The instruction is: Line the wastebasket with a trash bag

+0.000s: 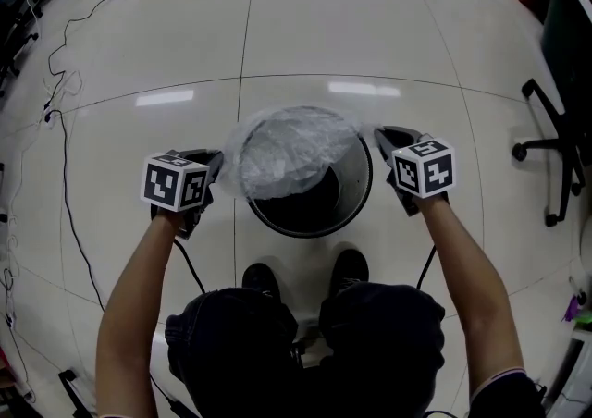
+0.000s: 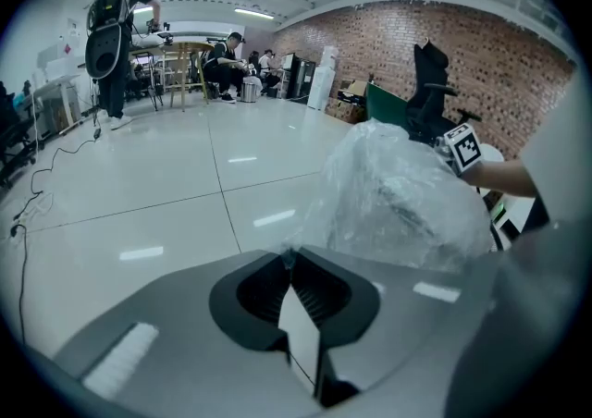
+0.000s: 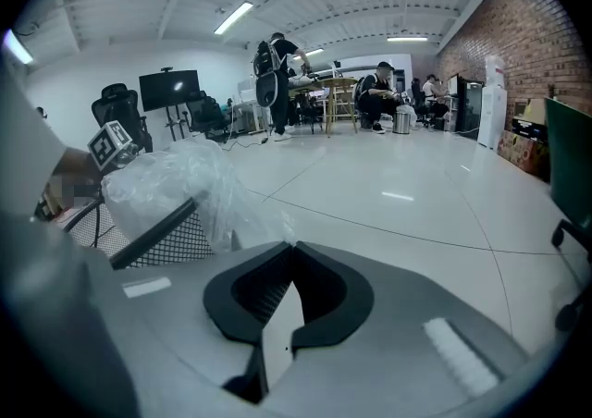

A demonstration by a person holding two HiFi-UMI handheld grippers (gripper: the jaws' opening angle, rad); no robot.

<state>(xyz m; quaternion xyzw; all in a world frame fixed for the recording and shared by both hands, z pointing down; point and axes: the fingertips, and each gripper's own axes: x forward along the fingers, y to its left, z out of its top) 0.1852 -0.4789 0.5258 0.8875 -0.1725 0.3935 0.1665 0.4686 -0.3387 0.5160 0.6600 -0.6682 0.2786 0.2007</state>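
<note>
Bag: the trash bag point(image 1: 291, 153) balloons over the far half of the wastebasket point(image 1: 359, 202), stretched between both grippers.
Left gripper point(image 1: 215, 168): jaws pinch the bag's left edge.
Right gripper point(image 1: 381, 137): jaws pinch its right edge.
Arms: both forearms reach forward, flanking the basket.

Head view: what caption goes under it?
Left gripper and right gripper hold a clear trash bag over the wastebasket.

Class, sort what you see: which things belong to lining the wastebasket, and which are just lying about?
Job: bag, wastebasket, left gripper, right gripper, both pinching the bag.
Lying about: chair, cable.
</note>
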